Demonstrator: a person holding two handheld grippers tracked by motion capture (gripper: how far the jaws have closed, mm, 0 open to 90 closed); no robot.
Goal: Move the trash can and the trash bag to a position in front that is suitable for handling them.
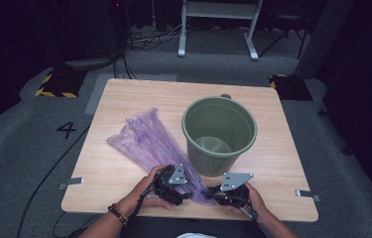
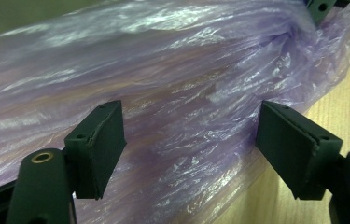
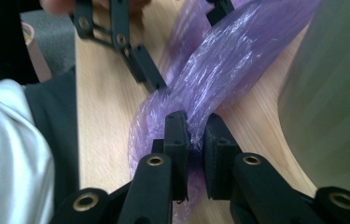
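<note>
A crumpled purple plastic bag (image 1: 144, 139) lies on the wooden table (image 1: 124, 94), fanned out at the far left and gathered into a twist near the front edge. In the right gripper view, my right gripper (image 3: 197, 130) is shut on the bag's (image 3: 228, 60) twisted end. My left gripper (image 2: 189, 135) stands open, its jaws on either side of the bag (image 2: 163, 70) and not pressing it. In the high view, the left gripper (image 1: 187, 195) and the right gripper (image 1: 209, 191) face each other at the bag's near end. A green bucket (image 1: 213, 161) stands upright just behind them.
The bucket's wall (image 3: 331, 93) is close on one side of my right gripper. The person's hands and forearms come in over the table's front edge. On the floor beyond the table are cables, a white frame (image 1: 218, 15) and a taped "4" (image 1: 67, 130).
</note>
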